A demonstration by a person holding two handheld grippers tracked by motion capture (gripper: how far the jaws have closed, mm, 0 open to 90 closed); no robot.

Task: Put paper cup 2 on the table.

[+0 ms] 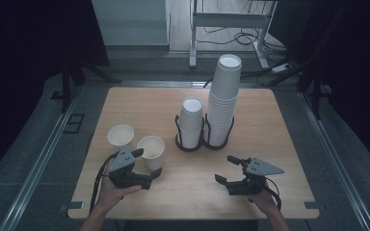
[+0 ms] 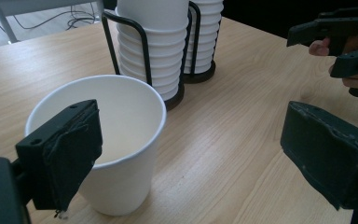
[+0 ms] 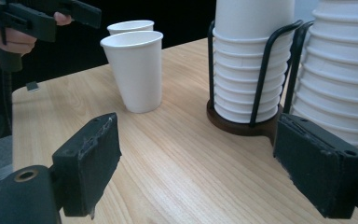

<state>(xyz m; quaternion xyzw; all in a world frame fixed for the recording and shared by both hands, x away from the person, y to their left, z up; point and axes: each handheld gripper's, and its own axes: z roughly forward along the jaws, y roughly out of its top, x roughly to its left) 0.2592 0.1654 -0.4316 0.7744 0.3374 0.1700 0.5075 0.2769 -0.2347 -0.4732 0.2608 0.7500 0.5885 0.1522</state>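
Dim light is falling evenly from overhead across the table (image 1: 270, 159) in the high view, its surroundings sinking into near black. The gripper views are looking brighter, with soft shadows lying under the cup (image 2: 121, 140). Close black jaws are blurring slightly; no glare is showing on the wood.

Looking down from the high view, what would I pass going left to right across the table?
Loose paper cup at the edge → second loose cup, with the left tongs just below it → short cup stack → tall cup stack → right tongs, nearer the person.
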